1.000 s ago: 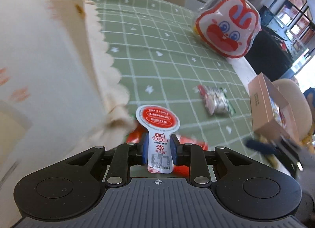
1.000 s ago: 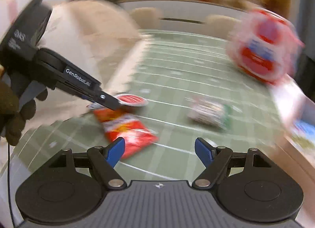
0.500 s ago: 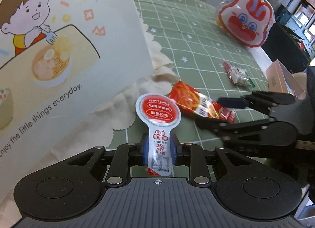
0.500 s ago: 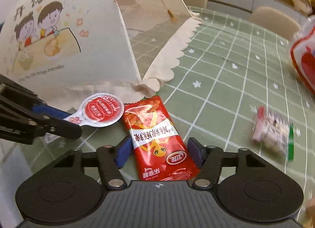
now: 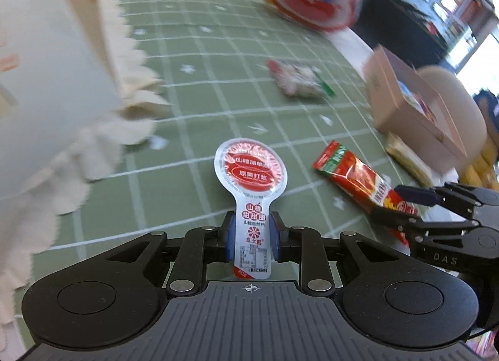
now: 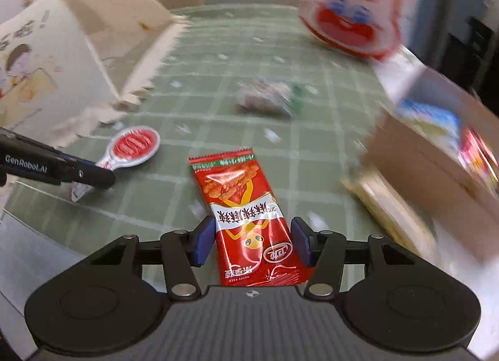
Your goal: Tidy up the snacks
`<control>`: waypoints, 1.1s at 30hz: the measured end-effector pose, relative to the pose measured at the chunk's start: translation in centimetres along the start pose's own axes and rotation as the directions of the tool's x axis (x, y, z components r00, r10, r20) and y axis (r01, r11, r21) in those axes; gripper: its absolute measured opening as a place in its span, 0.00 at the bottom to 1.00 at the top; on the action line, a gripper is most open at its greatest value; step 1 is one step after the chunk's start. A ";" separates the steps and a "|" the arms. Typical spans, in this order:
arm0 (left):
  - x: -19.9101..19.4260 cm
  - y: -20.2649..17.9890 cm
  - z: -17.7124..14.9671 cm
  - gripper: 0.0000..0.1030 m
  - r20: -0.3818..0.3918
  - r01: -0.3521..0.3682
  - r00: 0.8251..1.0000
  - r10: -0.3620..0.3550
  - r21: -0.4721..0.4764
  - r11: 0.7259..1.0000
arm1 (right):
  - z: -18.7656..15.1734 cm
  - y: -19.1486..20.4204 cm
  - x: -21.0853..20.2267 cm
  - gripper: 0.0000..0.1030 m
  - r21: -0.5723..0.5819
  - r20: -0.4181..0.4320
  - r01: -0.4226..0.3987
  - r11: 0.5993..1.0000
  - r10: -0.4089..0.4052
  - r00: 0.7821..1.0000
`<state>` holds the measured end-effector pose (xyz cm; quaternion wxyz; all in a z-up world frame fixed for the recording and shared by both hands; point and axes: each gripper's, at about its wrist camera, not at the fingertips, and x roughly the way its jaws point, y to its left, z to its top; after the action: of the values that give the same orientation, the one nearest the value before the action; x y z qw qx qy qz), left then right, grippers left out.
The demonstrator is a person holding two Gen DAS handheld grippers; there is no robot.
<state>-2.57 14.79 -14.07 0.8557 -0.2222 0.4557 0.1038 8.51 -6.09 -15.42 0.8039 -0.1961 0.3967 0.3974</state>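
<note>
My left gripper (image 5: 252,230) is shut on the stem of a spoon-shaped red and white jelly packet (image 5: 251,170), held above the green checked tablecloth (image 5: 193,105). The right wrist view shows that packet (image 6: 134,145) sticking out of the left gripper (image 6: 103,177) at the left. The jaws of my right gripper (image 6: 252,242) are closing, with both pads against the sides of a red snack packet (image 6: 246,205). In the left wrist view the red packet (image 5: 352,173) juts out of the right gripper (image 5: 402,202), clear of the cloth.
An open cardboard box (image 6: 436,167) with snacks inside stands at the right, a yellowish packet (image 6: 389,205) beside it. A small clear packet (image 6: 265,97) lies mid-table. A rabbit-face bag (image 6: 352,17) sits at the far right. A cream food cover (image 6: 62,49) fills the left.
The right jaws have narrowed onto the red packet, and it has left its spot beside the food cover, moving right towards the box. The left gripper has also swung right with the jelly packet.
</note>
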 end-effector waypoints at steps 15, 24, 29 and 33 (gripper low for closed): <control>2.1 -4.3 0.9 0.27 -0.041 -0.048 0.998 0.056 0.184 0.982 | -2.8 -0.3 0.3 1.00 0.143 0.054 -0.056 0.988 0.049 0.997; 0.8 -2.5 0.9 0.27 -0.016 -0.016 1.000 0.017 0.058 0.998 | 3.1 -1.1 0.9 0.86 0.066 0.054 -0.075 0.995 0.071 0.996; -1.6 -1.6 0.8 0.27 0.027 -0.025 0.999 0.024 0.028 0.999 | 9.0 -1.2 4.7 0.86 0.053 0.126 -0.023 0.998 0.016 0.992; -3.2 -0.7 0.5 0.27 0.052 -0.039 0.998 0.039 -0.003 0.999 | 12.9 -1.6 9.3 0.86 0.138 0.103 -0.005 0.990 -0.010 0.995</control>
<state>-3.75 14.53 -10.99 0.8647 -0.2115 0.4376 0.1269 19.48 5.56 -14.91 0.8355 -0.1196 0.3806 0.3777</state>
